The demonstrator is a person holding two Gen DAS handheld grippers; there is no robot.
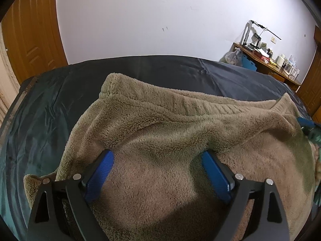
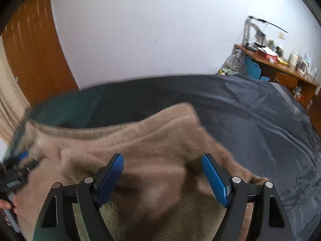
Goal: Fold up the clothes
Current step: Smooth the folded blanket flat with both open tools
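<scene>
A tan fleece garment [image 1: 164,120] lies rumpled on a bed with a dark sheet [image 1: 60,92]. My left gripper [image 1: 158,156] is open, its blue fingers [image 1: 100,172] spread wide over the fleece, with a fold bunched just ahead of the tips. In the right wrist view the same garment [image 2: 140,140] looks blurred. My right gripper [image 2: 162,158] is also open above it, near the garment's right edge. The left gripper [image 2: 18,166] shows at the far left of the right wrist view, and a bit of blue from the right gripper [image 1: 307,122] shows at the right edge of the left wrist view.
The dark sheet [image 2: 250,116] stretches bare to the right and beyond the garment. A wooden desk [image 1: 266,62] crowded with small items stands at the back right by a white wall. A wooden door [image 1: 32,32] is at the left. A hand [image 2: 6,204] shows at the lower left.
</scene>
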